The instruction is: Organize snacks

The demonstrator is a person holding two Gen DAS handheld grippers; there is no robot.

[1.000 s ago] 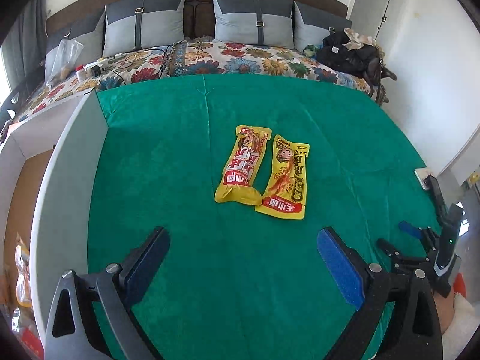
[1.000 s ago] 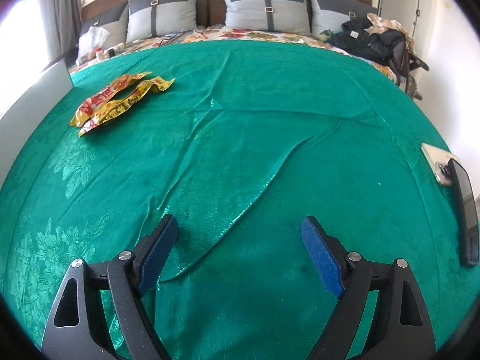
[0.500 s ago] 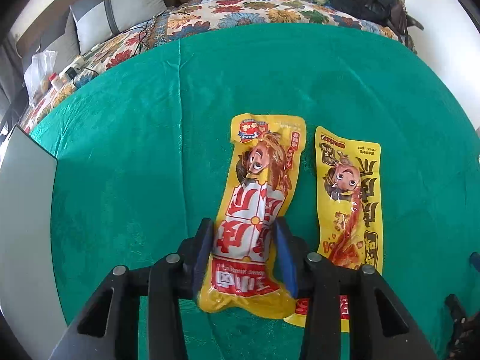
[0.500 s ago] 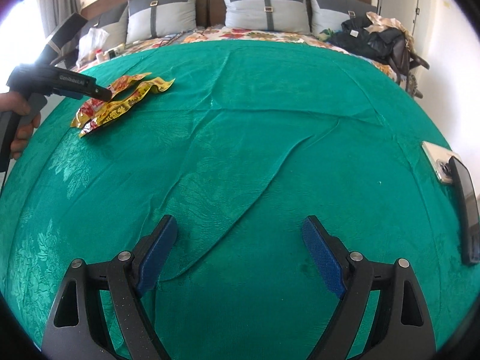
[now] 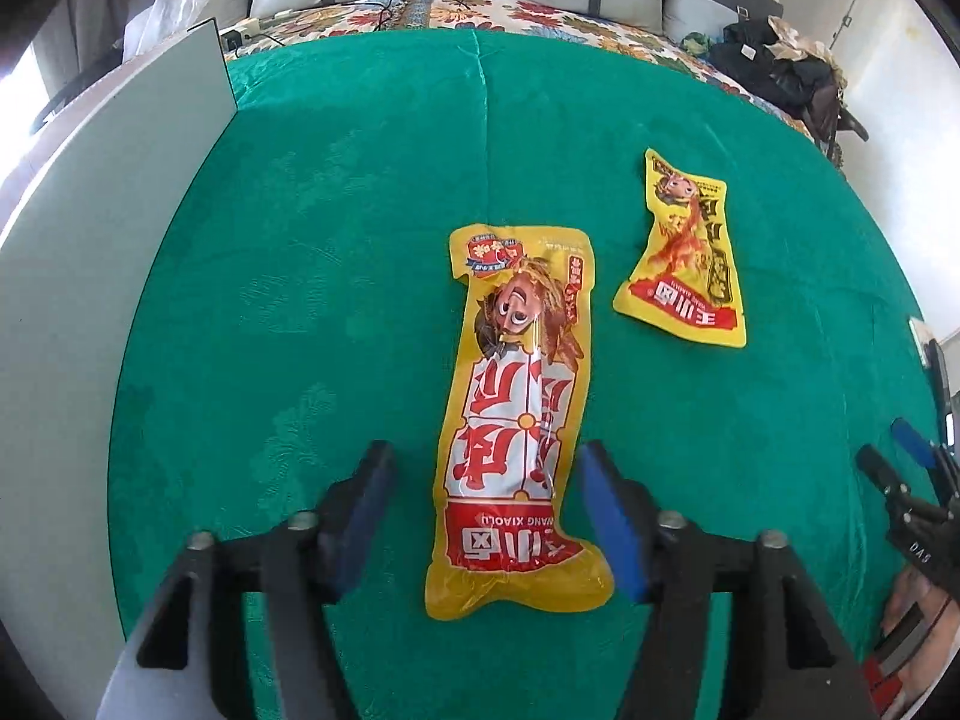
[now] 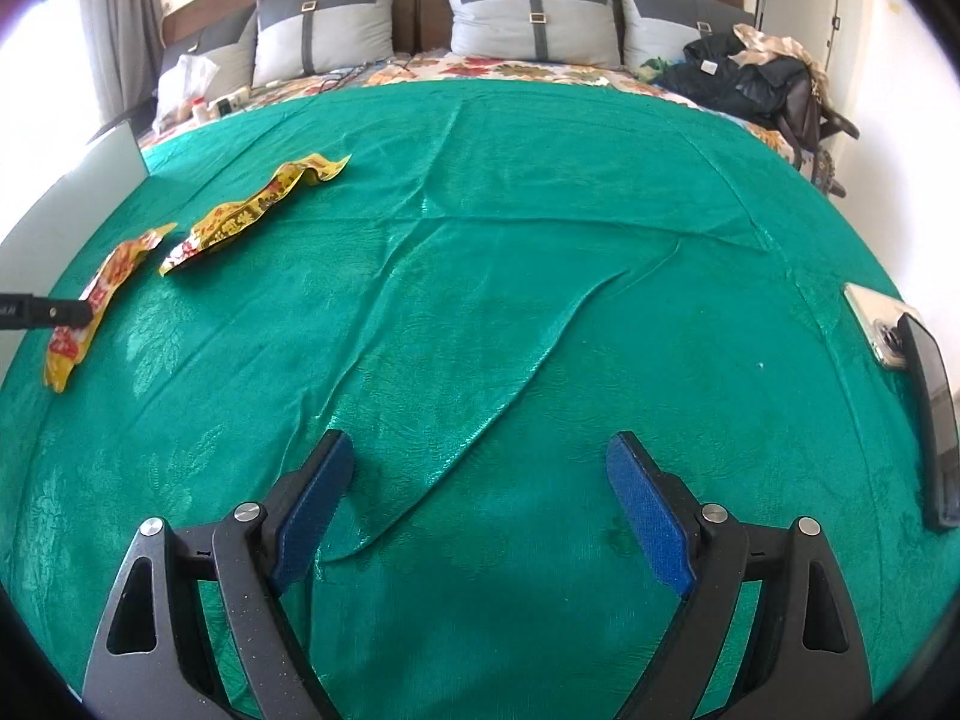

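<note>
A yellow snack packet with a red-and-white label (image 5: 516, 420) lies on the green cloth between the fingers of my left gripper (image 5: 486, 480). The blue pads stand apart from the packet's edges, so the gripper is open. A second yellow packet (image 5: 684, 258) lies further off to the right. In the right wrist view both packets show at the left, the near one (image 6: 102, 294) and the far one (image 6: 252, 210), with the tip of my left gripper (image 6: 54, 312) over the near one. My right gripper (image 6: 474, 480) is open and empty above bare cloth.
A grey box wall (image 5: 90, 276) stands along the left side of the cloth. A phone (image 6: 876, 324) and a dark flat device (image 6: 936, 420) lie at the right edge. Pillows (image 6: 528, 18) and a black bag (image 6: 744, 84) sit at the back.
My left gripper was shut on the red-label packet half a second ago; now its jaws stand apart and the packet lies further left, away from the second packet. My right gripper has not moved.
</note>
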